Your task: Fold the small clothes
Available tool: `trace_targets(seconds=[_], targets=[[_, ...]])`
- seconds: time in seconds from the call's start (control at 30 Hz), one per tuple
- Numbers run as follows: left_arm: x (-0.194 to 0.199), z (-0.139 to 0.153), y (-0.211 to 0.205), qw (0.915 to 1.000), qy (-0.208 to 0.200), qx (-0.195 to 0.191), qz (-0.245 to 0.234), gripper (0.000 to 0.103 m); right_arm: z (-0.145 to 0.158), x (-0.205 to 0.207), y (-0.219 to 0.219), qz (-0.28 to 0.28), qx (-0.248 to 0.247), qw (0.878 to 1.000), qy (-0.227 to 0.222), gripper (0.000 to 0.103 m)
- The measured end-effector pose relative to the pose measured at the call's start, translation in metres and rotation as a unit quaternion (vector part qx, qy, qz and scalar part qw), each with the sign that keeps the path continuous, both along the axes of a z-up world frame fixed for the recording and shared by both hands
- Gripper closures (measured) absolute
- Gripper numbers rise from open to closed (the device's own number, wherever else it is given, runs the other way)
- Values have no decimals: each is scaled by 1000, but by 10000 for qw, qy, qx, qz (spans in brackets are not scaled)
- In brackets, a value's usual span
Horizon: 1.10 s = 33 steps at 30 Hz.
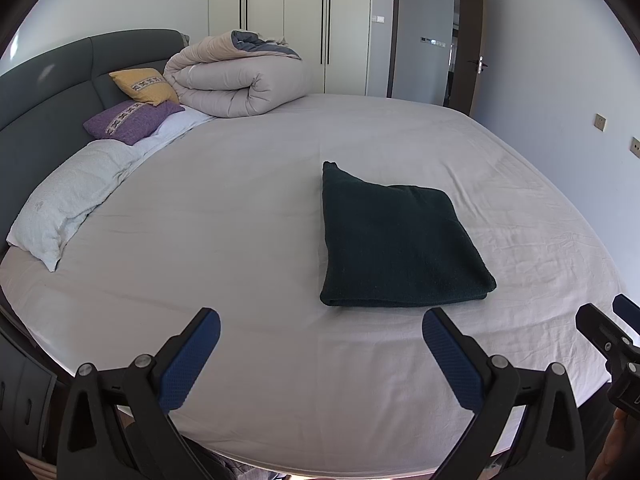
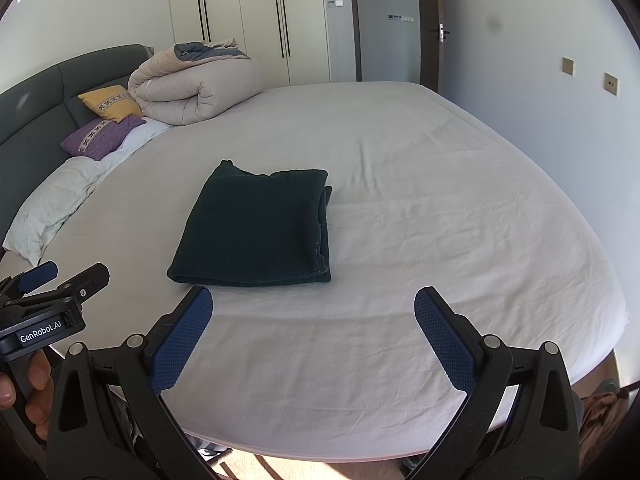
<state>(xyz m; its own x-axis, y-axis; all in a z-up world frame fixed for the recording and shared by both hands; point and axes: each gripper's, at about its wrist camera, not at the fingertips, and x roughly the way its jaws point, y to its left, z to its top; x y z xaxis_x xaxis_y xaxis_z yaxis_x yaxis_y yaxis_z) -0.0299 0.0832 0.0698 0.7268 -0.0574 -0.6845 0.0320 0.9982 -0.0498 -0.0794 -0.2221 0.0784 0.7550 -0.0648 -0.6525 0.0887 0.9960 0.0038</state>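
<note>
A dark green garment (image 1: 396, 244) lies folded into a flat square on the white bed sheet (image 1: 240, 240); it also shows in the right wrist view (image 2: 256, 228). My left gripper (image 1: 320, 320) is open and empty, held near the bed's front edge, just short of the garment and to its left. My right gripper (image 2: 312, 300) is open and empty, just short of the garment's near edge and to its right. The right gripper shows at the right edge of the left wrist view (image 1: 616, 320), and the left gripper at the left edge of the right wrist view (image 2: 60, 280).
A rolled beige duvet (image 1: 240, 76) lies at the far side of the bed. A yellow cushion (image 1: 144, 86), a purple cushion (image 1: 128, 120) and a white pillow (image 1: 68, 200) lie along the grey headboard (image 1: 36, 112). Wardrobes (image 1: 304, 20) and an open door (image 1: 472, 40) stand behind.
</note>
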Motion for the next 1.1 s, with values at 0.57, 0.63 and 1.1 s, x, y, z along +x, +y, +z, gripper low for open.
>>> trace_targets(seconds=[0.57, 0.63, 1.1], targets=[[0, -2, -1, 10000, 13, 1, -5, 0, -2, 0, 2, -11, 5, 10000, 15, 0], [0, -2, -1, 10000, 14, 0, -8, 0, -2, 0, 2, -14, 1, 10000, 16, 0], [-1, -3, -2, 10000, 20, -2, -18, 0, -3, -1, 3, -18, 4, 10000, 18, 0]])
